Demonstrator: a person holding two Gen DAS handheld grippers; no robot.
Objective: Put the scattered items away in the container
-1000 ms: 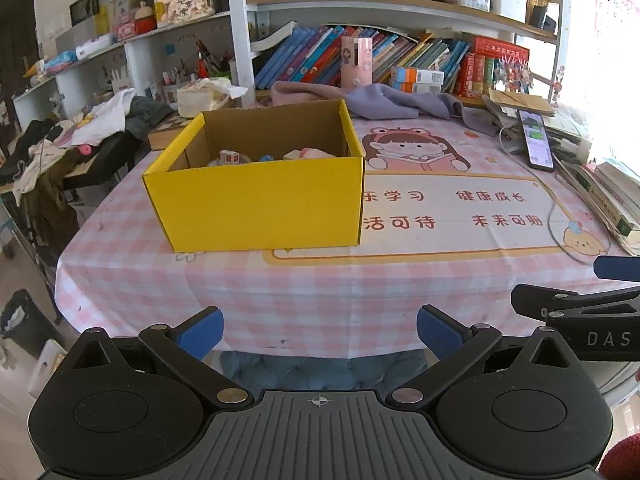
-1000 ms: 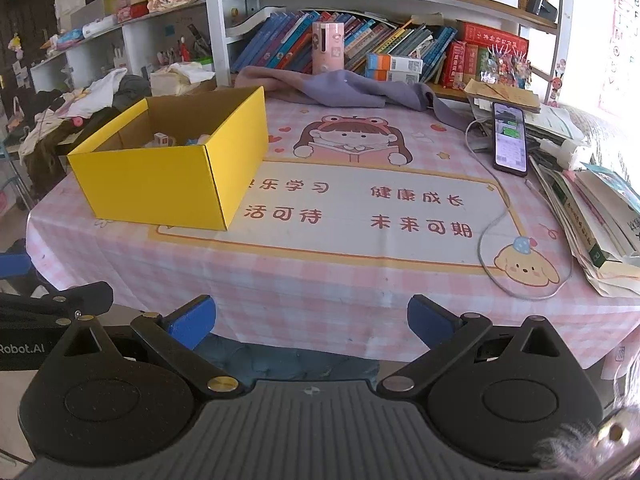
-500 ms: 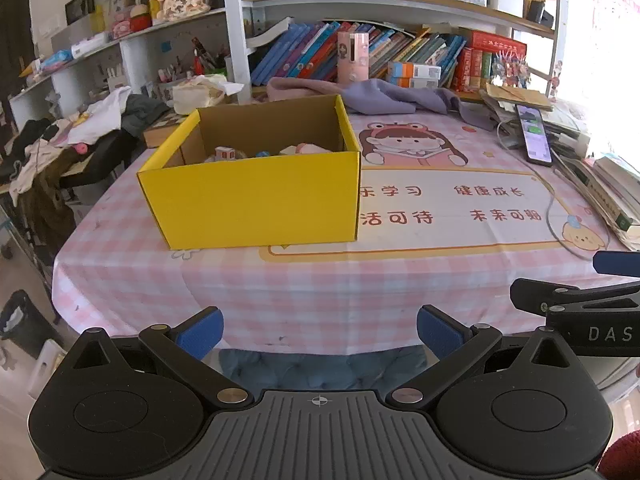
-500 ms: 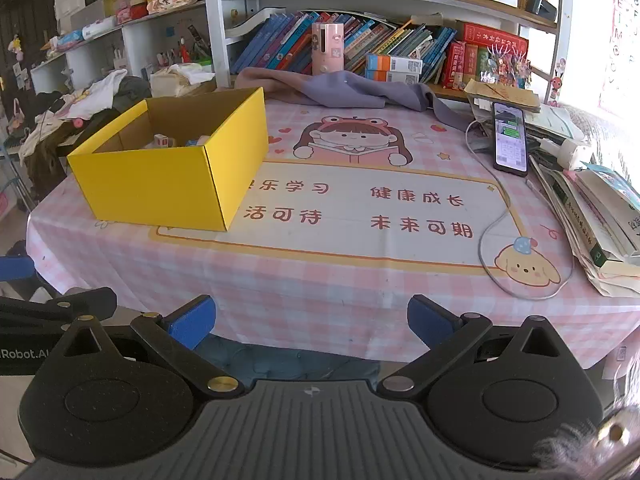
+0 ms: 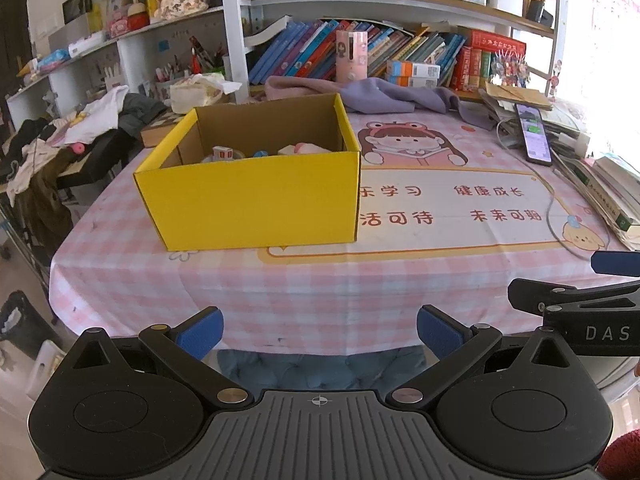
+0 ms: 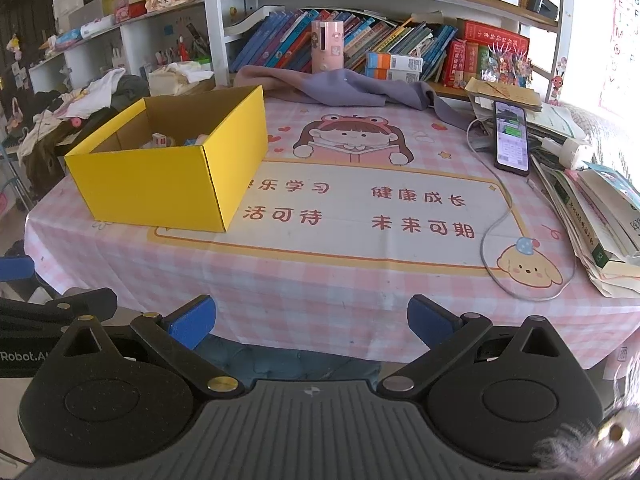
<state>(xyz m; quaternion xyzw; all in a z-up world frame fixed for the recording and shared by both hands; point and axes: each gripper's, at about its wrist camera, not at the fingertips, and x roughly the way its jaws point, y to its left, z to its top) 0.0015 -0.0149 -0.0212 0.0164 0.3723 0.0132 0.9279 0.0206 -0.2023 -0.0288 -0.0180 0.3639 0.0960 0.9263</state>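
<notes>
A yellow cardboard box [image 5: 248,196] sits near the left edge of a table under a pink checked tablecloth [image 5: 320,292]; small items [image 5: 298,149] lie inside it; the left gripper [image 5: 318,332] and right gripper [image 6: 310,320] hover off the near edge, both spread wide and empty; a phone [image 6: 511,140] lies near the far right corner.

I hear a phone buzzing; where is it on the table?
The phone lies at the table's far right, leaning on the paper stack, cable attached, right of the cartoon girl print.
</notes>
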